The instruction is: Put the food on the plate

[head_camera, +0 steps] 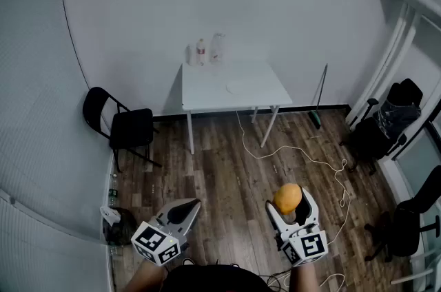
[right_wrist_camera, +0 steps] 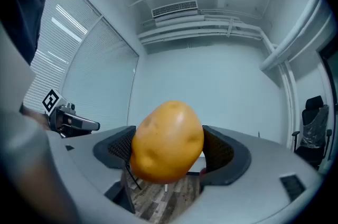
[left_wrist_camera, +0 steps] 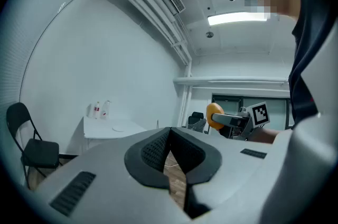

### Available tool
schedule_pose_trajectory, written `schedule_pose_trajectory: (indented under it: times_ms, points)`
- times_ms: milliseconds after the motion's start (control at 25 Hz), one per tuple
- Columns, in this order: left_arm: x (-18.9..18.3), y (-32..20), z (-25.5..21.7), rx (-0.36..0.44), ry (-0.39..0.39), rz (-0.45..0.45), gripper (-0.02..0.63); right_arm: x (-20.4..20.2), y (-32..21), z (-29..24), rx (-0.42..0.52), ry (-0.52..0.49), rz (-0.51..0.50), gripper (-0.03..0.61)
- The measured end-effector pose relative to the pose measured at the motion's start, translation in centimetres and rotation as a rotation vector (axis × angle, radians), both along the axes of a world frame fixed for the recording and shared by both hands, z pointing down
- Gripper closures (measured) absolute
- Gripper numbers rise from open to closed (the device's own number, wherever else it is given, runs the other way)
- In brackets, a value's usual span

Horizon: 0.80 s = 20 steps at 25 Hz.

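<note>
right claw: right gripper (right_wrist_camera: 168, 150) spread wide, its dark ribbed pads (right_wrist_camera: 120, 148) pressed on either side of a smooth yellow-orange potato (right_wrist_camera: 167, 141), which hangs in the air above the wooden plank floor (head_camera: 234, 180).
left claw: left gripper (left_wrist_camera: 170, 150) closed, pads meeting, nothing between them.
plate: flat round white plate (head_camera: 239, 86) lies on the white square table (head_camera: 207, 94) by the far wall, well apart from the potato.
hidden: potato fills the gap between the right pads and covers most of their faces; the person's arms are cut off at the head view's lower edge.
writing: black-and-white square markers on both gripper cubes; labels on the clear bottles (head_camera: 201, 51) at the table's back edge are too small to read.
</note>
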<state>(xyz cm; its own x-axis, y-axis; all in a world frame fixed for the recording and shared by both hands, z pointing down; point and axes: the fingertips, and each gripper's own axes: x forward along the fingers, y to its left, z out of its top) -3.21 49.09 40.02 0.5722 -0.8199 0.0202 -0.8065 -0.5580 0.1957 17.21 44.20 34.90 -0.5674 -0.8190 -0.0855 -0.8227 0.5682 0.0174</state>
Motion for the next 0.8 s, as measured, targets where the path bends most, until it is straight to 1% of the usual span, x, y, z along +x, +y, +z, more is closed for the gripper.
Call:
schedule_pose_trajectory:
  times_ms: [240,440,640,800]
  points:
    - [-0.4,0.4,-0.1,0.007,0.004,0.006,0.594,-0.7,0.2,1.1,0.021,0.045,-0.018,0.196]
    - [-0.2,0.5,-0.1,0.001,-0.008,0.010,0.594,-0.9,0.1,1.3,0.024,0.035,-0.027,0.196]
    - [0.7,-0.2,-0.1,-0.004,-0.009,0.014,0.594,0.2,-0.5,1.3,0.002,0.013,-0.009,0.196]
    - [2.8,-0.9,0.1,-0.013,-0.012,0.031,0.594,2.9,-0.8,2.3,-0.012,0.028,0.010,0.196]
